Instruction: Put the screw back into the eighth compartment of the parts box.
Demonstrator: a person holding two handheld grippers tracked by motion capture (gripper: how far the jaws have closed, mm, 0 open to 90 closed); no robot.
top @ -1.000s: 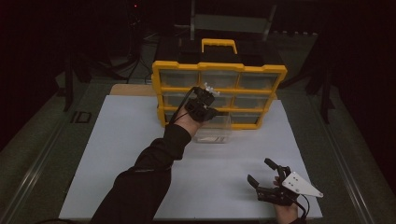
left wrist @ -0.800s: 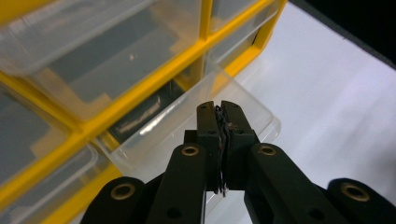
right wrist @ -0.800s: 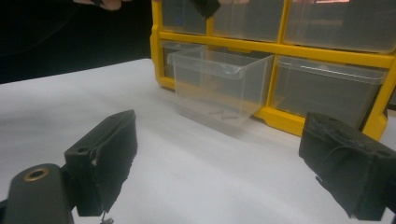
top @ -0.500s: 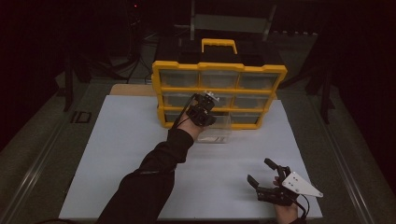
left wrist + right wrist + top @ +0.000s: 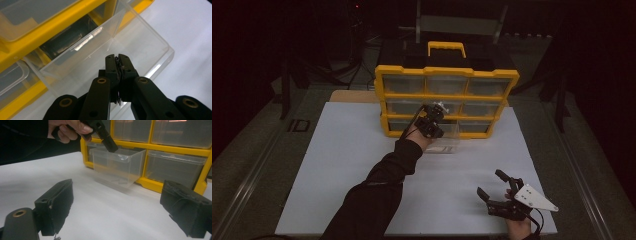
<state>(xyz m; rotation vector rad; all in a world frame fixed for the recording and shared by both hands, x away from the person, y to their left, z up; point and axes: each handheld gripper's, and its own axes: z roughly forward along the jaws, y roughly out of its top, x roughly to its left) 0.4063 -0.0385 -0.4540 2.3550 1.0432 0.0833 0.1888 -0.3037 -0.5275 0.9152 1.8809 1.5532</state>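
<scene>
High view: yellow organiser (image 5: 447, 102), nine clear drawers in three rows of three; one drawer (image 5: 447, 142) pulled out of the bottom row onto the white surface (image 5: 337, 165). Left claw (image 5: 433, 126) reaches down into it; right claw (image 5: 497, 192) rests near the front edge.

Left gripper view: jaws together, tips inside the drawer — something small and dark seems pinched (too small to name).

Right gripper view: jaws well apart, empty. Risk — the claw could nudge the light drawer's wall and slide it.
</scene>
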